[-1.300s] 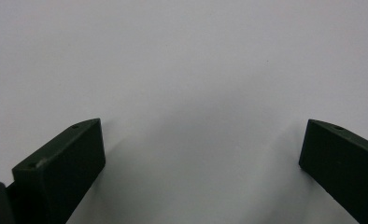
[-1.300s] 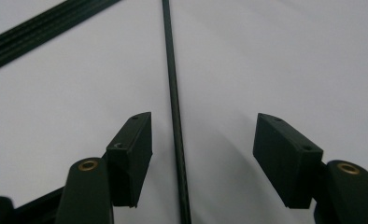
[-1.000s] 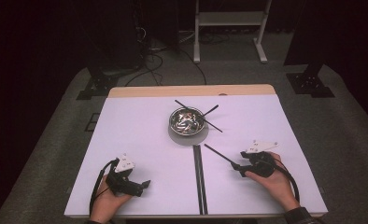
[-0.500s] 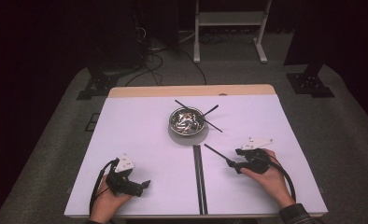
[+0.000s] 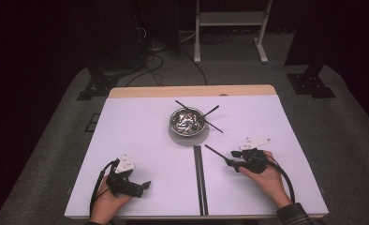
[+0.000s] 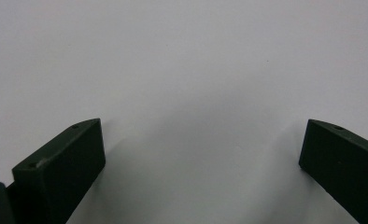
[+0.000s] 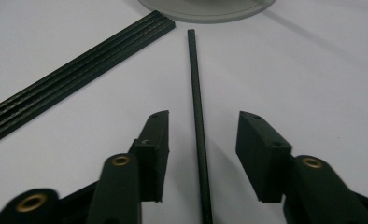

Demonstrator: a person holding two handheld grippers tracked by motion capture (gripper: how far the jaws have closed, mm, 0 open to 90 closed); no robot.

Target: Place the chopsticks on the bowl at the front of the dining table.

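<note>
One black rod [image 7: 197,107] lies between the right gripper [image 7: 201,140]'s closing, half-open jaws, untouched, near the table [image 5: 140,136]'s front edge; centre it, squeeze evenly.

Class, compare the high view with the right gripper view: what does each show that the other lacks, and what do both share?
High view alone: the round metal bowl with thin black sticks across its rim, the left gripper, open on the white table.

Right gripper view alone: the right gripper with jaws apart, just been closing, pads clear of the single thin black stick between them.

Both: that stick, and the bundle of black sticks beside it.
</note>
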